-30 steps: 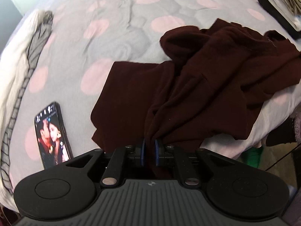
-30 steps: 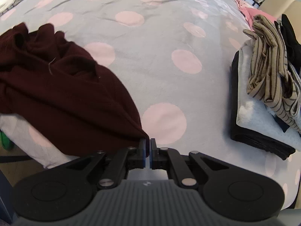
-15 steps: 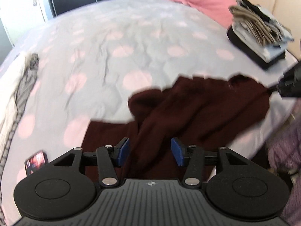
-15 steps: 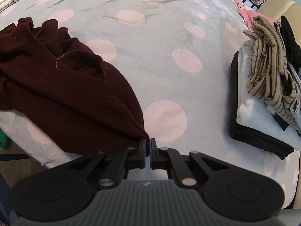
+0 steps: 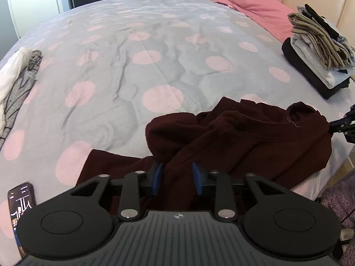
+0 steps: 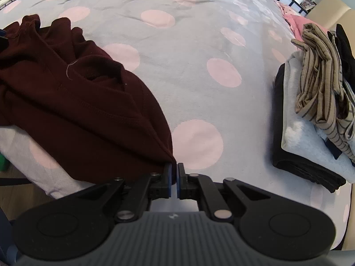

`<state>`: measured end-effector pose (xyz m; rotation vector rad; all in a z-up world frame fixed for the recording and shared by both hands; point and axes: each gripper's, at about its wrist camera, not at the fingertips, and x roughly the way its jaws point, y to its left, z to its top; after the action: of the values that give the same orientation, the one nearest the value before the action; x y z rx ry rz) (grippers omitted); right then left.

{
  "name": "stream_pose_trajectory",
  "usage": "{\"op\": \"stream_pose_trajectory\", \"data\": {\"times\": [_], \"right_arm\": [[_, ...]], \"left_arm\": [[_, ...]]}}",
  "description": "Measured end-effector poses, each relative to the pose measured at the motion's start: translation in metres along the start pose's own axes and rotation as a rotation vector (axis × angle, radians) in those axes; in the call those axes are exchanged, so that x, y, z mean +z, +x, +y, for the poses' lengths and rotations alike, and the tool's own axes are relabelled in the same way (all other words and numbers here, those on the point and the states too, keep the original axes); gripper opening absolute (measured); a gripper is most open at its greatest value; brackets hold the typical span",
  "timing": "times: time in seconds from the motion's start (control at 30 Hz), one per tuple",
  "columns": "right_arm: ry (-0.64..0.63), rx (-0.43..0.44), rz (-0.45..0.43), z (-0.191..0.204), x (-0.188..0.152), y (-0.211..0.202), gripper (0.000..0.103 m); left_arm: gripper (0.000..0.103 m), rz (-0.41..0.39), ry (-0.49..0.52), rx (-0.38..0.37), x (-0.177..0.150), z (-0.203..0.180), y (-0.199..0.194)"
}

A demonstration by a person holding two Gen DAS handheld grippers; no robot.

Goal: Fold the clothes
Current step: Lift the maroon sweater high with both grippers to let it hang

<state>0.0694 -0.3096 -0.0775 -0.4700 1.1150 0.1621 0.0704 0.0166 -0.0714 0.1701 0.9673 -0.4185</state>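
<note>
**A:** How do we expect this dark red garment [image 5: 250,139] to handle?

**B:** Soft and limp, we judge, a thick knit with some weight to it. It slumps into heavy rolls instead of holding a shape, so it will sag from whatever point we lift. It doesn't look slippery, and nothing about it is fragile.

**A:** Where do we take hold?

**B:** At edges and corners, well apart, so the cloth can spread between the two grips. The stitched seam running across it looks like a good guide to a hem. Our right hand-held gripper [image 6: 174,178] is pinched nearly closed on a corner of the fabric at the right end. Our left hand-held gripper [image 5: 177,177] stands partly open, with a ridge of cloth lying between its blue fingers [image 5: 156,177], not clamped.

**A:** And how does it look now?

**B:** Bunched, not flat. It lies at the near edge of the bed [image 5: 155,66], part of it hanging over the side, with a rolled hump in the middle and one flatter panel spread to the left, near a phone [image 5: 21,201]. A loose pale thread shows on top. A stack of folded clothes [image 6: 315,102] sits well apart on the right of the spotted cover.
</note>
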Motion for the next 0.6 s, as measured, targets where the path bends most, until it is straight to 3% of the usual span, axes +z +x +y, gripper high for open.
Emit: {"op": "stream_pose_trajectory", "data": {"times": [0.2, 0.43, 0.6], "right_arm": [[-0.007, -0.001, -0.009, 0.0, 0.0, -0.001, 0.005], [0.007, -0.006, -0.028, -0.002, -0.002, -0.005, 0.005], [0.055, -0.046, -0.181, -0.007, 0.006, -0.033, 0.004]], "left_arm": [[0.008, -0.075, -0.044, -0.005, 0.002, 0.006, -0.014], [0.007, -0.185, -0.102, -0.002, 0.006, 0.014, -0.037], [0.006, -0.283, -0.158, 0.006, 0.011, 0.023, -0.059]]}}
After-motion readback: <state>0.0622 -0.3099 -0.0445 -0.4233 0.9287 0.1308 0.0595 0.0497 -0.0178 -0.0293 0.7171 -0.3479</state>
